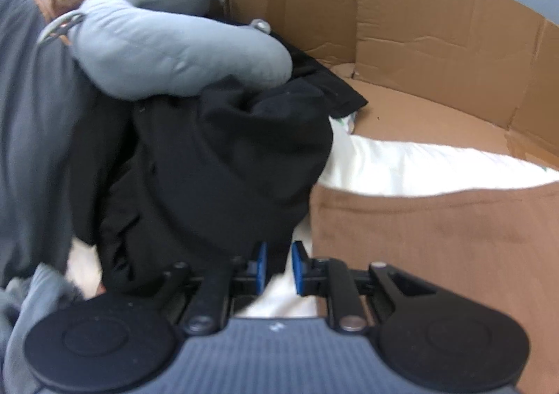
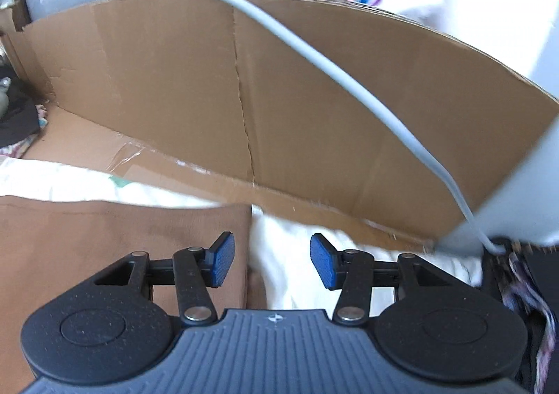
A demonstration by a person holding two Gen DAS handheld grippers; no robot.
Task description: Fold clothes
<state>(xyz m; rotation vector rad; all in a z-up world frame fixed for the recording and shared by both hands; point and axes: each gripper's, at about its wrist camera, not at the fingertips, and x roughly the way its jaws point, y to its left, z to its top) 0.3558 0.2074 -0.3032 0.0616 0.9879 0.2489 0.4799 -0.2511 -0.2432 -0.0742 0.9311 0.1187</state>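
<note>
The left tongs stand slightly apart, their blue pads holding nothing; the gap shows white sheet and the lower edge of a black garment. That black garment lies heaped just ahead, with a grey cushion on top of it. To its right lies a folded brown cloth, flat on the white sheet, with a cardboard wall behind.

The right tongs are wide apart and empty, hovering over the brown cloth's right edge where it meets the sheet. A white cable slants across the cardboard wall.
</note>
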